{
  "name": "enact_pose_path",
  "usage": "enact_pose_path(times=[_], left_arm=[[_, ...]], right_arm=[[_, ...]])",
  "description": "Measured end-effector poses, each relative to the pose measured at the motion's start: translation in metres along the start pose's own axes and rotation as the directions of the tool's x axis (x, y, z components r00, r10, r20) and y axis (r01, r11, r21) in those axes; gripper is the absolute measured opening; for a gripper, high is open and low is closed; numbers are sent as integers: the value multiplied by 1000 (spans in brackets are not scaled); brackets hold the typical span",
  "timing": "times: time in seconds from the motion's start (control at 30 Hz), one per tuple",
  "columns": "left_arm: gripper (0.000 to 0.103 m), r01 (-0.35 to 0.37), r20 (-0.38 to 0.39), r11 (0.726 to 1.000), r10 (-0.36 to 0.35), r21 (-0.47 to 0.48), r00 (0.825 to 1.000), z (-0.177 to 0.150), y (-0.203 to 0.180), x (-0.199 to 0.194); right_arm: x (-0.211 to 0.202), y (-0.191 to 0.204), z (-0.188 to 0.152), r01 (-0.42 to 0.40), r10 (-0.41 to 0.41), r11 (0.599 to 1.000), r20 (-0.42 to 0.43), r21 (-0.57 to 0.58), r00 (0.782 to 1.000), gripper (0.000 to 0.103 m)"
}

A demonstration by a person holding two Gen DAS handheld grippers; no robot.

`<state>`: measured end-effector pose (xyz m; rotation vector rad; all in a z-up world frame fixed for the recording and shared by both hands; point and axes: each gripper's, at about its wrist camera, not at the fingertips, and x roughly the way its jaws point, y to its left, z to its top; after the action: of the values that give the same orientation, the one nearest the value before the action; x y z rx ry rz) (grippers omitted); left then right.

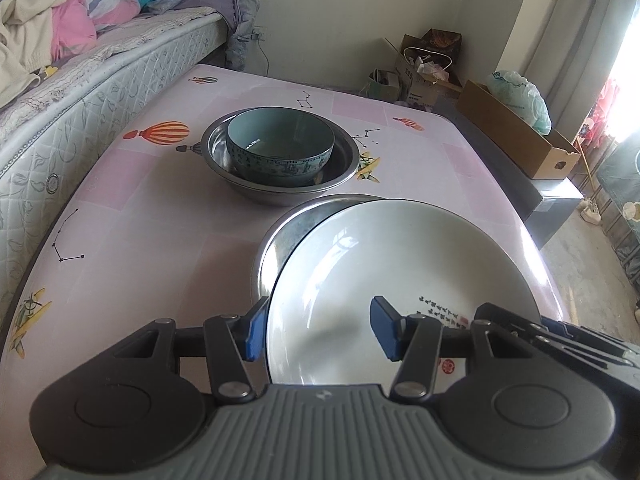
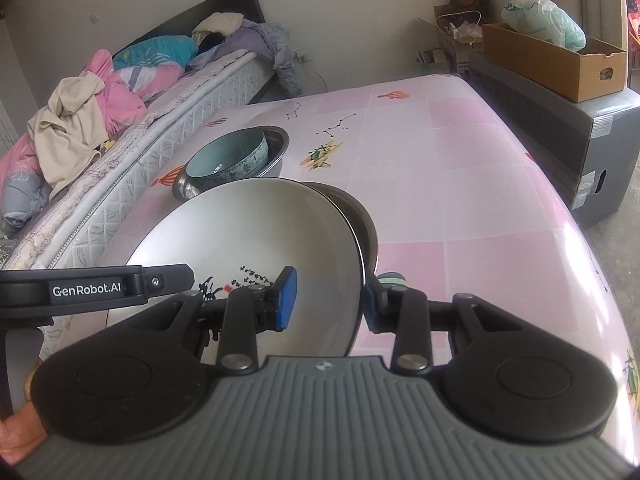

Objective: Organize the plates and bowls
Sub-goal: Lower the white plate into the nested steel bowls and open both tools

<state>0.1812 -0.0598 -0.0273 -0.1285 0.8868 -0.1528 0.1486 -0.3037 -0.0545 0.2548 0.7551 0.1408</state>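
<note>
A white plate [image 1: 400, 276] with black calligraphy lies tilted on a steel plate [image 1: 280, 240] near the table's front. My left gripper [image 1: 318, 328] is open, its blue pads straddling the white plate's left rim. My right gripper [image 2: 330, 300] is open, its pads either side of the same plate's [image 2: 248, 240] right rim, above the steel plate [image 2: 360, 216]. Further back a teal bowl [image 1: 280, 148] sits inside a steel bowl [image 1: 344, 160]; both also show in the right wrist view, the teal bowl [image 2: 228, 160] in the steel bowl [image 2: 276, 144].
The table [image 1: 140, 208] has a pink patterned cover. A bed [image 1: 60, 92] with heaped clothes runs along its left side. Cardboard boxes [image 1: 516, 132] and a grey box [image 2: 560, 128] stand beyond the right edge. The left gripper's body [image 2: 92, 288] shows in the right wrist view.
</note>
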Motion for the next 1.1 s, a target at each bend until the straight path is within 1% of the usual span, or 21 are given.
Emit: enact_pose_path(times=[0.17, 0.27, 0.43, 0.57, 0.73, 0.83, 0.9, 1.03, 1.1], left_arm=[[53, -1, -28, 1000, 1, -10, 1000, 4, 4, 15], [53, 3, -25, 1000, -3, -4, 1000, 8, 6, 19], [53, 1, -5, 1000, -1, 19, 1000, 12, 6, 22], [53, 28, 17, 999, -28, 26, 999, 15, 8, 21], [54, 37, 25, 999, -37, 21, 999, 15, 12, 20], [57, 41, 34, 999, -42, 23, 999, 15, 13, 15], [63, 40, 45, 999, -41, 24, 998, 15, 14, 10], [69, 34, 70, 999, -35, 19, 997, 17, 19, 1], [74, 32, 79, 999, -32, 11, 996, 18, 22, -2]], right_arm=[[20, -2, 7, -5, 5, 1000, -17, -2, 1000, 34], [31, -2, 11, 1, -1, 1000, -30, -1, 1000, 34], [38, -2, 13, 15, -15, 1000, -16, -6, 1000, 34], [42, -3, 16, 42, -43, 999, -5, -9, 999, 34], [37, 0, 19, 33, -33, 999, 30, -19, 999, 34], [32, 1, 20, 24, -24, 1000, 42, -16, 999, 34], [28, 0, 20, 11, -11, 1000, 48, -3, 999, 35], [21, -1, 24, -14, 13, 1000, 63, 16, 998, 38], [17, 0, 26, -24, 22, 1000, 74, 20, 997, 40]])
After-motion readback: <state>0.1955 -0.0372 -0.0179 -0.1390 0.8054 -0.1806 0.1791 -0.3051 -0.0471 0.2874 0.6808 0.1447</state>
